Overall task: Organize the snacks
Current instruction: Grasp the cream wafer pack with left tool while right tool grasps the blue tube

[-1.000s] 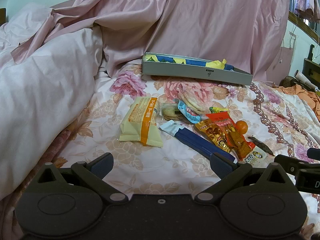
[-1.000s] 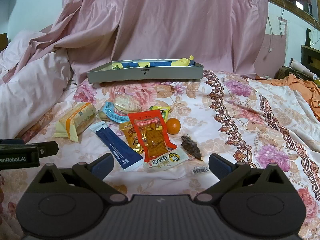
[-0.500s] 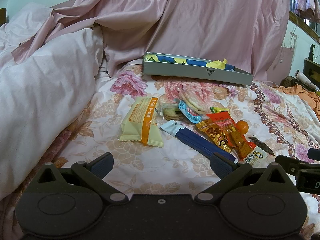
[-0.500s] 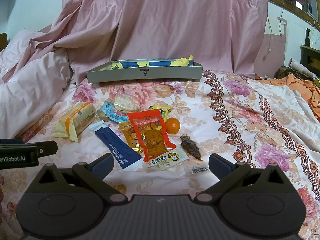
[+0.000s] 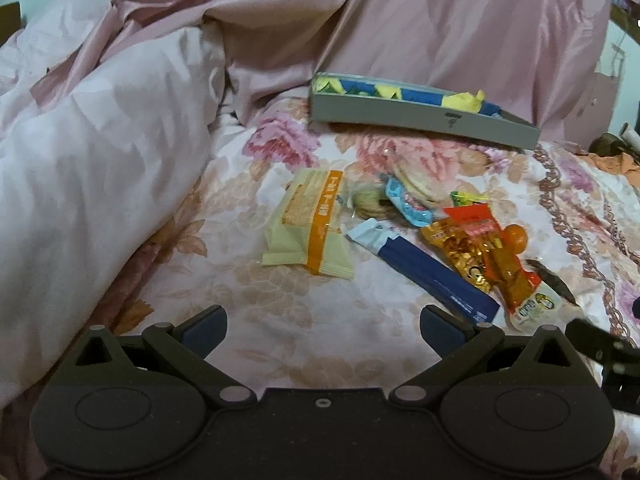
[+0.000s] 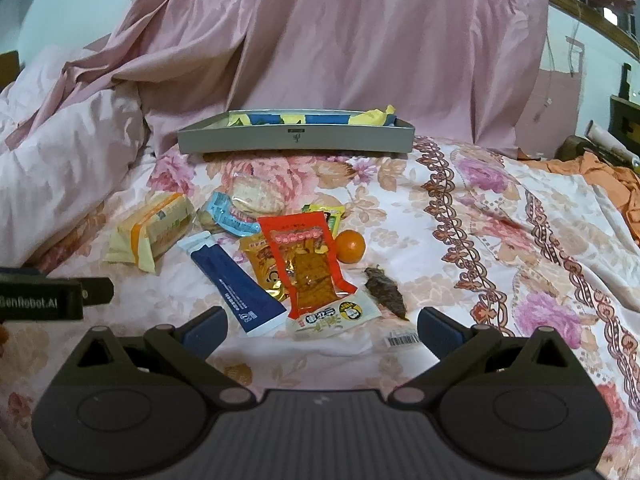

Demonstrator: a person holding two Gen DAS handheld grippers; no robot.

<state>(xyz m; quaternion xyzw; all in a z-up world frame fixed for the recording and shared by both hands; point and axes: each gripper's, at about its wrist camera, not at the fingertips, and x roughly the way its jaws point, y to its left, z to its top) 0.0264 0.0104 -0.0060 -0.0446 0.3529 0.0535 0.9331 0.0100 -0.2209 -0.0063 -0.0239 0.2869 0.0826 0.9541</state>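
Observation:
A pile of snacks lies on the floral bedsheet: a yellow cracker pack (image 5: pixel 308 224) (image 6: pixel 150 236), a blue sachet (image 5: pixel 432 276) (image 6: pixel 236 284), a red packet (image 6: pixel 306 264) (image 5: pixel 496 248), a gold packet (image 5: pixel 456 248), a small orange (image 6: pixel 350 246) (image 5: pixel 514 236), a light blue wrapper (image 6: pixel 230 216) and a dark dried piece (image 6: pixel 386 292). A grey tray (image 6: pixel 296 140) (image 5: pixel 420 120) with blue and yellow packets stands behind them. My left gripper (image 5: pixel 323 326) is open and empty, short of the cracker pack. My right gripper (image 6: pixel 322 326) is open and empty, just short of the red packet.
A white duvet (image 5: pixel 88 176) is heaped on the left and a pink sheet (image 6: pixel 360 40) hangs behind the tray. Orange cloth (image 6: pixel 600 172) lies at the far right. A barcode label (image 6: pixel 402 338) lies on the sheet near my right finger.
Both grippers have crept slightly forward toward the snacks. Nothing was taken hold of; the snacks have not moved.

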